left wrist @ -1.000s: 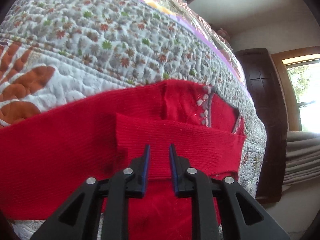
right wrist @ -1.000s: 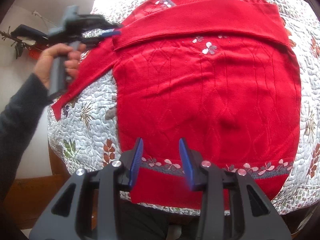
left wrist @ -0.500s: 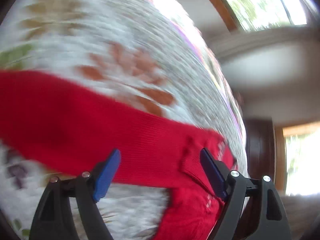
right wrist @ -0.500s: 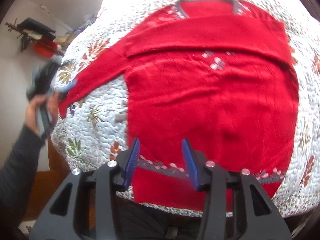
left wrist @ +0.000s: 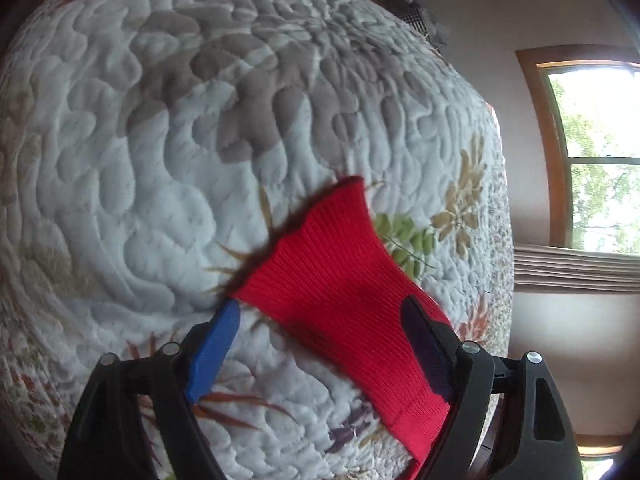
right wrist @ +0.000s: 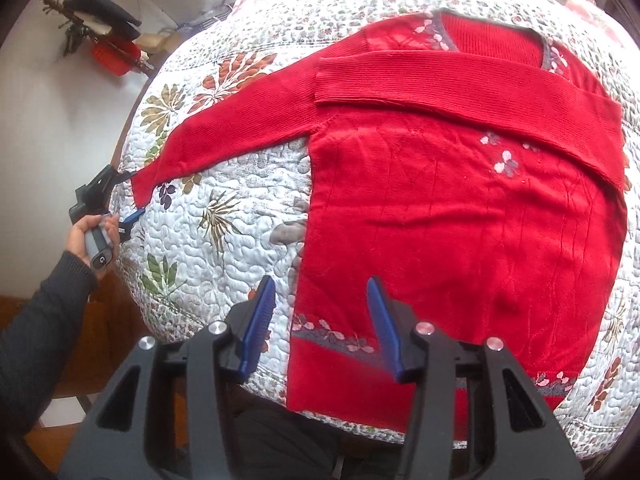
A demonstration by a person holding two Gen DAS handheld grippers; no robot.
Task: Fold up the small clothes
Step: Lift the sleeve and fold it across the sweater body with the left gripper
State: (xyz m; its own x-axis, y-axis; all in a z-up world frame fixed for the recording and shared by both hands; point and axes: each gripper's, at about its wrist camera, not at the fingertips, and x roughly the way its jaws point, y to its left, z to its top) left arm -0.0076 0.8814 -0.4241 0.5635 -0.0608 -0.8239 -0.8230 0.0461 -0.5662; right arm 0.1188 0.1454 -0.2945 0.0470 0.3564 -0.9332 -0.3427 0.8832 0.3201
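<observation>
Both grippers (left wrist: 320, 334) (right wrist: 320, 328) open — above sweater (right wrist: 460, 208)

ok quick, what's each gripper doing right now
Left gripper: open, astride the sleeve cuff, not clamped.
Right gripper: open, holding nothing, over the sweater's hem.

Bright red ribbed sweater (right wrist: 460, 208) with pink-and-grey floral trim at hem and neckline, white quilted bedspread (right wrist: 240, 216) printed with rust, olive and tan leaves, black grippers with blue finger pads (right wrist: 260, 324), dark grey knit sleeve (right wrist: 36, 320)
</observation>
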